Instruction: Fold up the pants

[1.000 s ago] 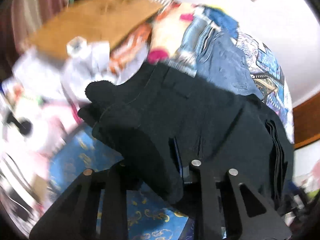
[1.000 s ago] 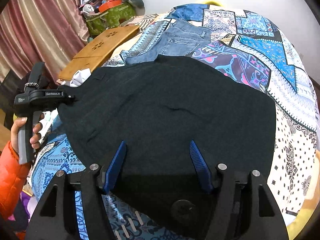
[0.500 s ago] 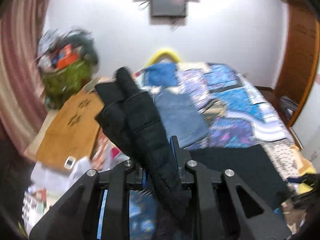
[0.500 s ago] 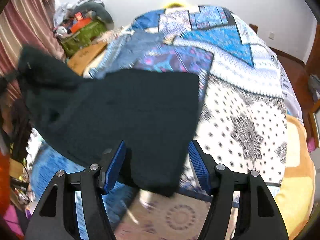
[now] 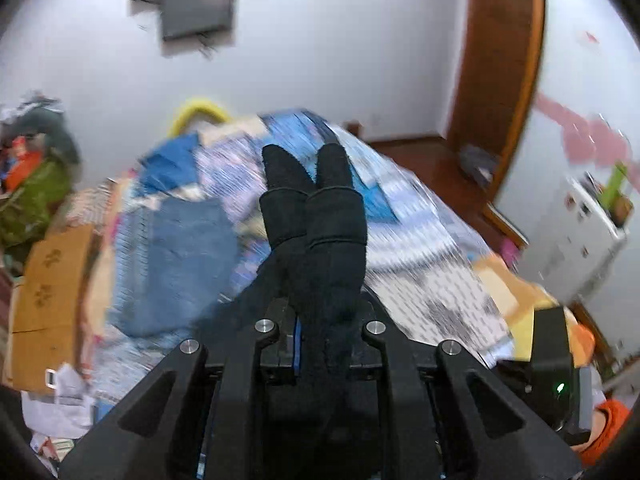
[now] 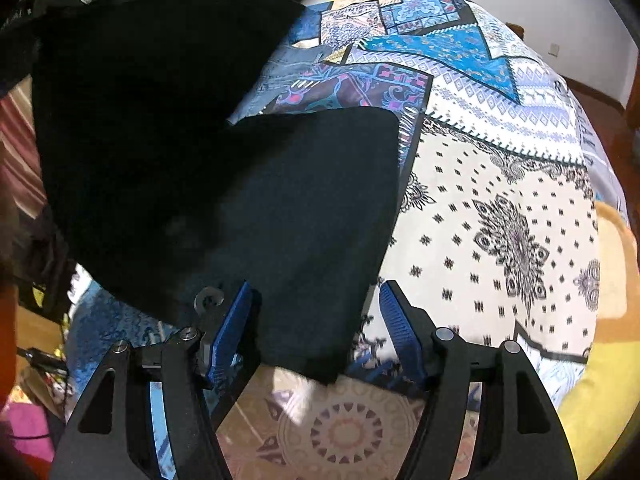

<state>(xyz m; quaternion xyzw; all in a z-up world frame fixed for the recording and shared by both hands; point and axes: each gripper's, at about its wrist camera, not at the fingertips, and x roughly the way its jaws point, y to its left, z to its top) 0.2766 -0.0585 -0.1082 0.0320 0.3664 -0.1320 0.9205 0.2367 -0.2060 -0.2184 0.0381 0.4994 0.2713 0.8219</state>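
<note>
While the left gripper (image 5: 324, 332) is pinched tight on a bunched end of the black pants (image 5: 320, 248), that end sticks up past its fingers w/ two rounded lobes at the top, raised above the bed (image 5: 420, 240). L view is blurry; the patterned quilt runs away toward a white wall, w/ folded jeans (image 5: 180, 256) lying on the bed's left part and a wooden board (image 5: 48, 304) beside the bed further left. Dark screen (image 5: 196, 4) is mounted high on the wall. At the right edge of that view, part of the other black handle and an orange sleeve (image 5: 604, 428) show.

In the R view, the right gripper (image 6: 316, 328) stands wide, blue pads apart, gripping nothing. A lower corner of the pants (image 6: 312, 208) hangs off the bed edge and falls btwn its fingers; can't tell if cloth touches the left pad (image 6: 230, 332), the right pad is apart from it. One part of the pants lies flat on the quilt (image 6: 500, 168) w/ a straight right edge; the other part is lifted up on the left as a big dark sheet covering the upper left of the view. Jeans (image 6: 288, 68) peek out behind the raised cloth. Below the bed edge a round-patterned rug (image 6: 340, 432) shows on the floor, and a yellow-orange blanket (image 6: 612, 280) sits at the far right.
</note>
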